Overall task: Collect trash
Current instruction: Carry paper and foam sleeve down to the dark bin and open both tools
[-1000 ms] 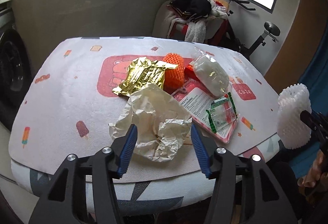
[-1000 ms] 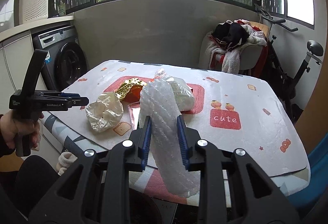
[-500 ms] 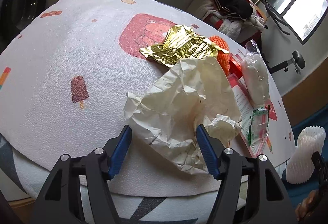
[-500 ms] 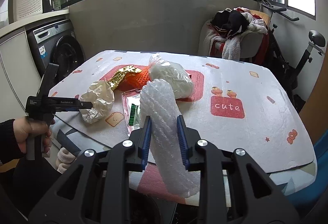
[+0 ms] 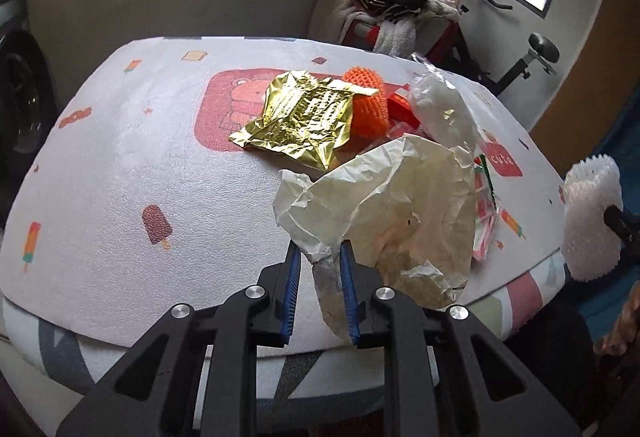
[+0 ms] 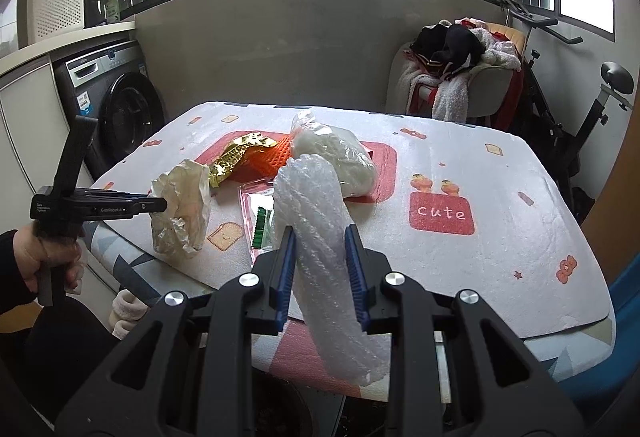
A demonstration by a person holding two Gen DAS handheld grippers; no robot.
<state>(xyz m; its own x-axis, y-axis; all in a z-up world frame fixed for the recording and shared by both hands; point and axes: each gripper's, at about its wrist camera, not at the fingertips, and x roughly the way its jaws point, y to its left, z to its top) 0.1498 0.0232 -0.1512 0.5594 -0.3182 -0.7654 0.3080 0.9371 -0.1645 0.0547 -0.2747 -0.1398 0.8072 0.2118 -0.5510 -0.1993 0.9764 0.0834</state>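
Left wrist: crumpled paper [image 5: 396,205] pinched between closing left tongs [image 5: 320,257].

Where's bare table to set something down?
Free: the table's right half around the "cute" print, and its left side by the popsicle print. Crowded: the middle, with gold foil, orange net and crumpled paper.

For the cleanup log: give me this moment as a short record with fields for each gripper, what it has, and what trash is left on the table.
left gripper: closing on crumpled paper wrapper at the table's near edge
right gripper: shut on white foam net sleeve, held off the table
left on table: gold foil wrapper, orange foam net, clear plastic bag, red-and-white flat packet
bin: not in view
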